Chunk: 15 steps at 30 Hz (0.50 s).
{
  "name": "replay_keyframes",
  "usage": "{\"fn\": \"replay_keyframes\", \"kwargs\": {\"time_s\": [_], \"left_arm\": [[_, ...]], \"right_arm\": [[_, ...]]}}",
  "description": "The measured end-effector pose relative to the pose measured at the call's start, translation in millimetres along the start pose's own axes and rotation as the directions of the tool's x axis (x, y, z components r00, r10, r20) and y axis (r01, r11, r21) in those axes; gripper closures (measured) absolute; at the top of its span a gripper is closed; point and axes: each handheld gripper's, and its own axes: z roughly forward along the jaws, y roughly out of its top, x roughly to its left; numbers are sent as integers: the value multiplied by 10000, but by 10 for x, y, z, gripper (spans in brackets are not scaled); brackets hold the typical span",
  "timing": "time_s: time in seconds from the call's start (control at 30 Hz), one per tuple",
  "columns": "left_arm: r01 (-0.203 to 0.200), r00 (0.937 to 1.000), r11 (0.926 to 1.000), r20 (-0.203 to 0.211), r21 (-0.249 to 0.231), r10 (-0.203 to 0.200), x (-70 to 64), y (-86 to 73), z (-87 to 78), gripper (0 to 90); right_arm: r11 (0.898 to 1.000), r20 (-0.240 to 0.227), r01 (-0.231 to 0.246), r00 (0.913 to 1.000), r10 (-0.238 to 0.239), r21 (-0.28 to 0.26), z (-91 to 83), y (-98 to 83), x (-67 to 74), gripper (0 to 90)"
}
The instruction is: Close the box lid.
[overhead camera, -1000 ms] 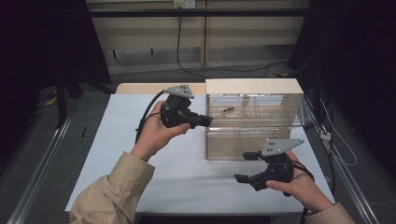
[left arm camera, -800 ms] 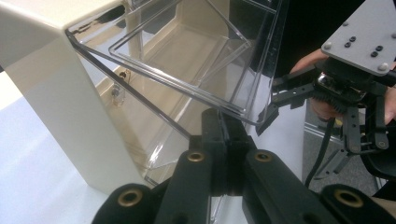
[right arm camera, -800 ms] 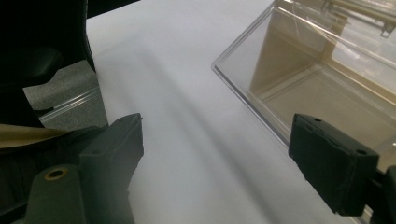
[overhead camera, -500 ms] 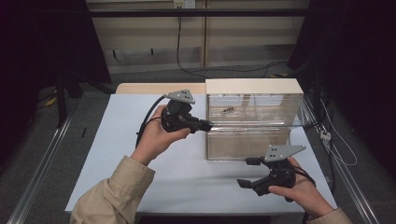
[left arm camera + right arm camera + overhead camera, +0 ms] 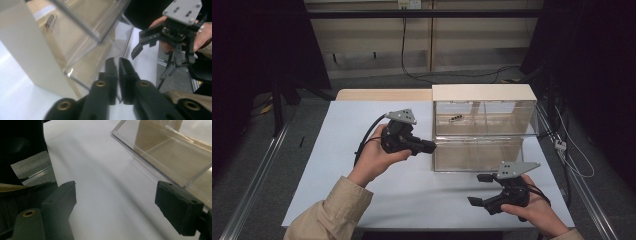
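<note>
A clear plastic cabinet [image 5: 482,125] with a pale wooden top stands at the back right of the white table [image 5: 337,165]. A small dark item [image 5: 456,118] lies in its upper compartment. My left gripper [image 5: 432,146] is at the left front corner of the lower clear drawer [image 5: 477,156]. In the left gripper view its jaws [image 5: 118,61] have just been opening: a narrow gap shows, with the drawer's thin clear edge [image 5: 82,82] running into it. My right gripper [image 5: 477,189] is held low near the table's front edge, open, with bare table between its pads [image 5: 116,190].
A metal rail [image 5: 252,175] runs along the floor left of the table. Cables [image 5: 572,155] trail off the table's right side, and a low shelf stands behind. Bare tabletop lies left of and in front of the cabinet.
Both hands have sunk a little. The right gripper has come down and toward the table's front edge. The left gripper stays at the drawer's corner. The cabinet has not moved.
</note>
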Motion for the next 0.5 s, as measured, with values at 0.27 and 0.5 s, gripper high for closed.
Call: {"fn": "replay_keyframes", "kwargs": {"time_s": [0.27,0.5], "left_arm": [[103,9995,9993,-300,363,-92,35,-297,-53,556],[150,9985,9985,-528,521,-122,60,-527,-108,403]], "right_arm": [[9997,135,-151,9998,149,180,56,-111,-26,174],[9995,268,-81,9996,73,299,82,-116,-52,174]]}}
